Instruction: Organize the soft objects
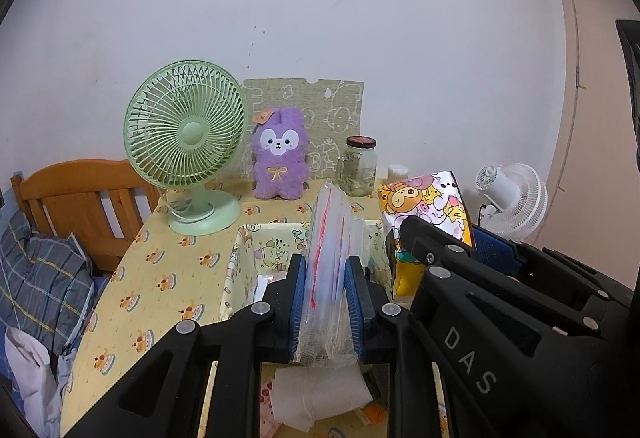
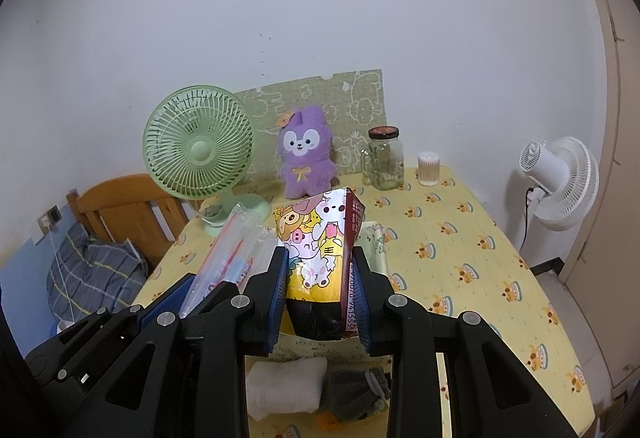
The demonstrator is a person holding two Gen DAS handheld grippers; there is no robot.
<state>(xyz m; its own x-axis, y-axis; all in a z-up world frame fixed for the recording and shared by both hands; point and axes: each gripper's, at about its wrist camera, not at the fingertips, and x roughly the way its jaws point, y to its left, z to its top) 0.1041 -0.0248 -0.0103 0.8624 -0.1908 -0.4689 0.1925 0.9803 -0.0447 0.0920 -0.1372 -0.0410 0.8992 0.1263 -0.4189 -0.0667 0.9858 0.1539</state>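
The left gripper (image 1: 329, 302) has its jaws clamped on a clear plastic packet (image 1: 330, 238) held upright over the fabric box (image 1: 240, 258) near the table's (image 1: 160, 270) middle. Just beside it, the right gripper (image 2: 320, 296) is closed tight on a cartoon-printed packet (image 2: 320, 238). A purple plush (image 1: 280, 153) sits at the table's back edge.

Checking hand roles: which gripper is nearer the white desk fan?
Right. The right gripper, shut on the cartoon bag, is on the white fan's side; the left gripper, holding the clear packet, is farther over.
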